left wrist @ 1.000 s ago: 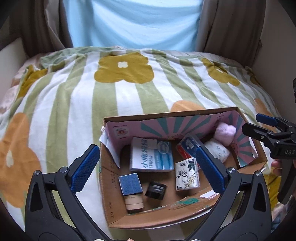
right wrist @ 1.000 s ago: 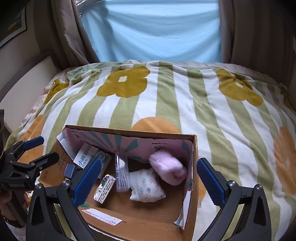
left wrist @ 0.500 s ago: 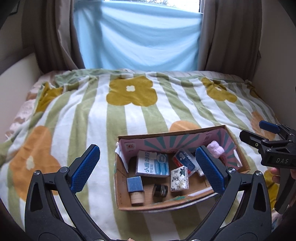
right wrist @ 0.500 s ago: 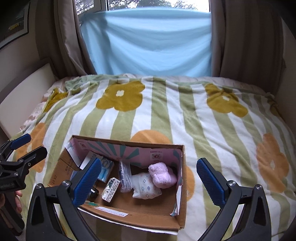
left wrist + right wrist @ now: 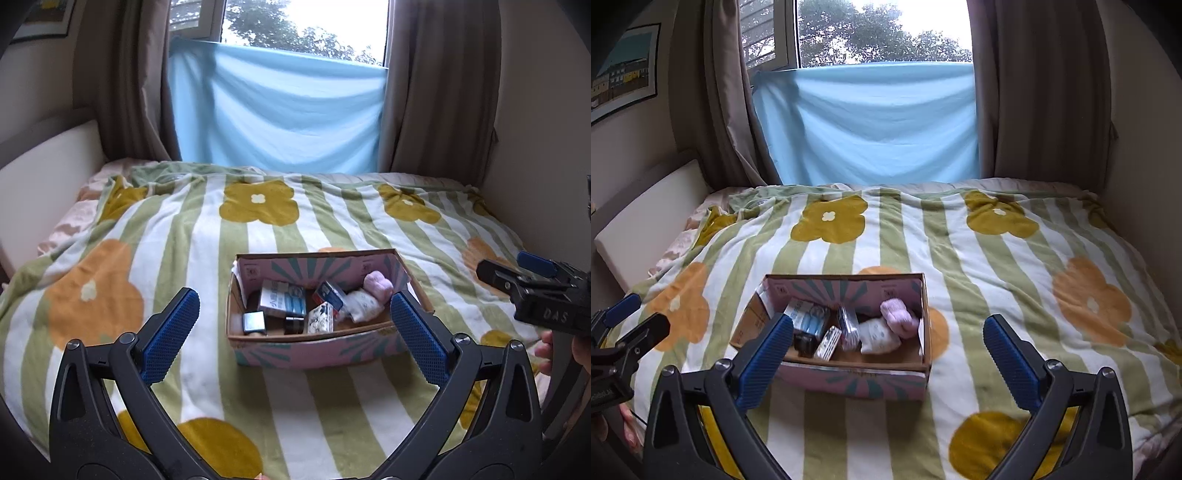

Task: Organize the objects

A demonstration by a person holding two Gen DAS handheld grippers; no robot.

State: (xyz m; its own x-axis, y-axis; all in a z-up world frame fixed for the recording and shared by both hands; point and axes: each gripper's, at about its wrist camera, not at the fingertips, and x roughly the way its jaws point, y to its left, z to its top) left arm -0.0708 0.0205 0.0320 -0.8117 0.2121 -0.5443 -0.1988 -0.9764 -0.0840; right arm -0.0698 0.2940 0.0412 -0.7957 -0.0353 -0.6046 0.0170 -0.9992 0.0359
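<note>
Striped blanket (image 5: 177, 236), "DAS"-marked right gripper (image 5: 517, 271)

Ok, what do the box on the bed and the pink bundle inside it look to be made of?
The box looks like corrugated cardboard: brown matte inner walls and cut edges, with a printed pink and teal pattern outside and on its raised flap. The pink bundle looks like soft fuzzy fabric, perhaps a rolled fleece sock or cloth; its surface is matte and rounded, but too small to tell for sure.
</note>
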